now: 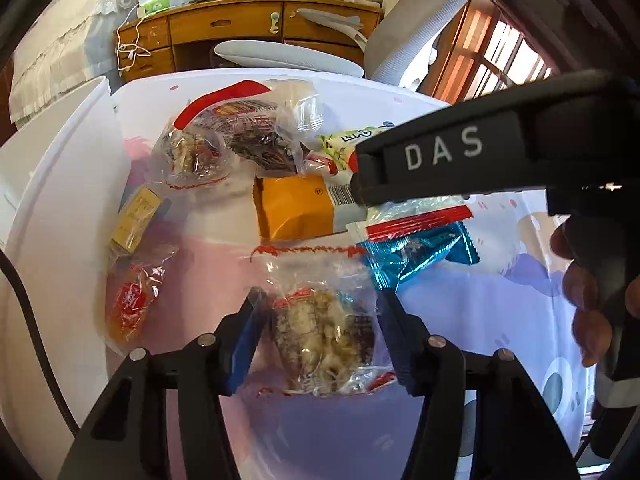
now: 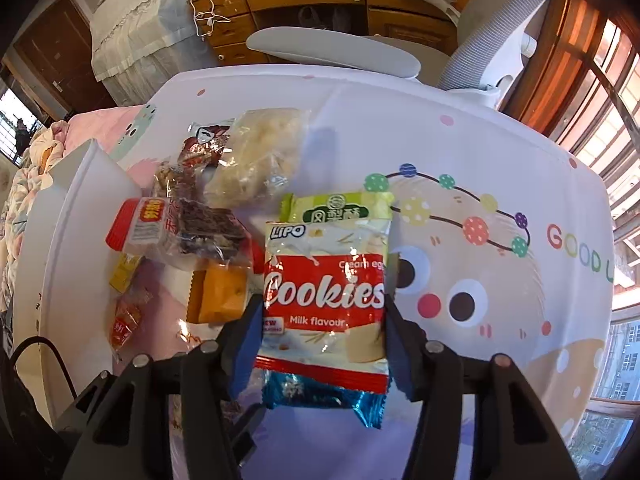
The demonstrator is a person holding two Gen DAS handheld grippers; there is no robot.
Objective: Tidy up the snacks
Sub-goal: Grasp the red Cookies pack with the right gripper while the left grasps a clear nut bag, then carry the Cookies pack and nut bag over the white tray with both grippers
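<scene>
Clear plastic wraps most of the snacks heaped on a white table (image 2: pixel 500 152) printed with a cartoon face and coloured dots. Toward the table's left edge a white tray (image 1: pixel 60 184) is seen, and beside it lie a small yellow box (image 1: pixel 134 220) and a red-printed clear packet (image 1: pixel 132 304). At the middle of the heap an orange box (image 1: pixel 292 210) sits below a red-capped bundle (image 1: pixel 236 120).

The left claw (image 1: pixel 320 328) is spread open around a clear packet of nut brittle (image 1: pixel 324 340), its blue pads flanking the packet; contact cannot be told. The right claw (image 2: pixel 324 332) is likewise open, straddling a red and white Cookies packet (image 2: pixel 326 292) that lies over a blue foil packet (image 2: pixel 352 396) and below a green packet (image 2: pixel 336 208).

For a clean pick, each claw would best be closed across the packet's firm middle rather than its loose crimped ends, with only one packet taken.

Only the right wrist view shows the Cookies lettering and the table's cartoon face; only the left wrist view shows the right claw from outside and the nut brittle packet.
</scene>
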